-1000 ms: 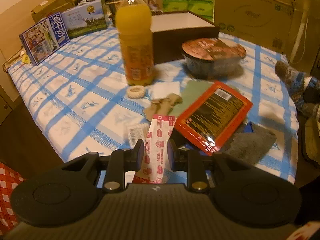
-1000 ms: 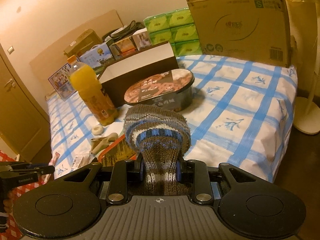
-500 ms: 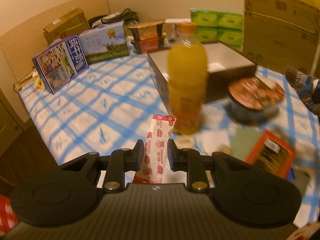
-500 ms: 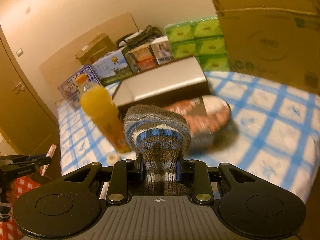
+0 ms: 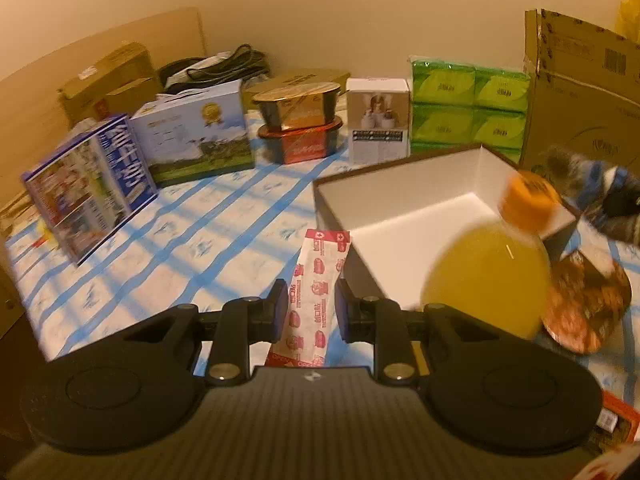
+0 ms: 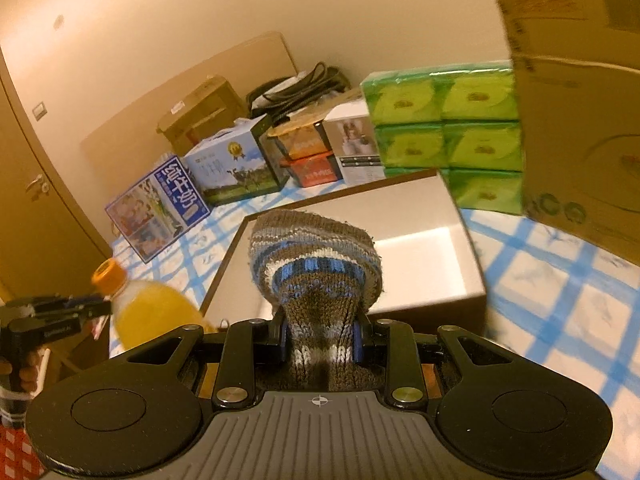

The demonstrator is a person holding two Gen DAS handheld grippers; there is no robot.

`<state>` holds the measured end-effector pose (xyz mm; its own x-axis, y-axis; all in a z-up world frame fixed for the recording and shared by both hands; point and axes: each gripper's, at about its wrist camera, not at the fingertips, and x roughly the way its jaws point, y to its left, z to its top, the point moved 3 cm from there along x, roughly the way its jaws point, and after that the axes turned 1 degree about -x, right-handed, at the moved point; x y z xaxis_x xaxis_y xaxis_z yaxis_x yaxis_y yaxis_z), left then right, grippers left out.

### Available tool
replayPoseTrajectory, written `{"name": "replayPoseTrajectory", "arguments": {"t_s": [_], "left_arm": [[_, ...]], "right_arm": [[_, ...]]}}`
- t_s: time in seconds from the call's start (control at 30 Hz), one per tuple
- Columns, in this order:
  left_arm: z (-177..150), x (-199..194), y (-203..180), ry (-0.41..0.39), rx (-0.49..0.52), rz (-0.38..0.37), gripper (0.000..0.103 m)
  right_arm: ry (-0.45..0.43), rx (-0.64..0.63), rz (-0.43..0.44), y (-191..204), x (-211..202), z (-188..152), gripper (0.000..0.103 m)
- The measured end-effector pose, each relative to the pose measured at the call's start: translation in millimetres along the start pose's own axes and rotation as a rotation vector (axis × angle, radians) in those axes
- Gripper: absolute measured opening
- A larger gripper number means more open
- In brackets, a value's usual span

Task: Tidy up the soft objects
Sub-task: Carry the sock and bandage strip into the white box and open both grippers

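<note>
Box (image 6: 424, 248) lies ahead of both grippers: right gripper (image 6: 320, 338) clamps the sock (image 6: 314, 256), probably nearer; left gripper (image 5: 310, 312) pinches the packet (image 5: 316, 292).

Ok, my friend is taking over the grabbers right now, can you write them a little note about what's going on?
Left gripper: shut on the red-and-white packet, held above the blue-checked cloth.
Right gripper: shut on the knitted striped sock, in front of the open box.
The box looks empty inside; the orange drink bottle stands right beside it.
Done: both soft things picked up.
Left: probably drop each into the box, avoiding the bottle.
</note>
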<state>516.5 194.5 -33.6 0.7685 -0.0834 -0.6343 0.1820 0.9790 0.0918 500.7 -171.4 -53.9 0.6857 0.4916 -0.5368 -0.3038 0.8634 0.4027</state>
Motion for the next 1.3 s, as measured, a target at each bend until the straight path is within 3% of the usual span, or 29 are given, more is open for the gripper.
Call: {"name": "replayPoseTrajectory", "arguments": {"t_s": [0.4,0.53,0.77,0.8,0.87,0.9,0.93,1.17,1.3], "left_arm": [[53,103,-33,0.063,0.056,-0.154,0.023],[62,127,-45,0.092,0.093,-0.186,0.023],[64,160,-51,0.137,0.074,-0.236,0.026],[64,163,-52,0.134,0.069,-0.237,0.027],[65,168,-56,0.124,0.069,-0.229,0.033],[65,170,-57,0.124,0.068,-0.228,0.041],[66,172,-59,0.125,0.066,-0.232,0.042],[62,172,-62,0.127,0.100,-0.214,0.043],[65,163,-48,0.122,0.045,-0.193,0.043]], "right_arm": [[0.056,-0.040,-0.009,-3,105,38,0.029],[0.074,-0.059,-0.023,-2,131,44,0.029],[0.081,-0.041,-0.045,-5,159,45,0.029],[0.080,-0.046,-0.047,-5,162,45,0.030],[0.074,-0.042,-0.053,-6,168,45,0.044],[0.069,-0.032,-0.056,-7,170,46,0.058],[0.062,-0.013,-0.059,-10,172,46,0.066],[0.038,-0.012,-0.073,-14,163,50,0.068],[0.037,-0.011,-0.074,-17,152,48,0.068]]}}
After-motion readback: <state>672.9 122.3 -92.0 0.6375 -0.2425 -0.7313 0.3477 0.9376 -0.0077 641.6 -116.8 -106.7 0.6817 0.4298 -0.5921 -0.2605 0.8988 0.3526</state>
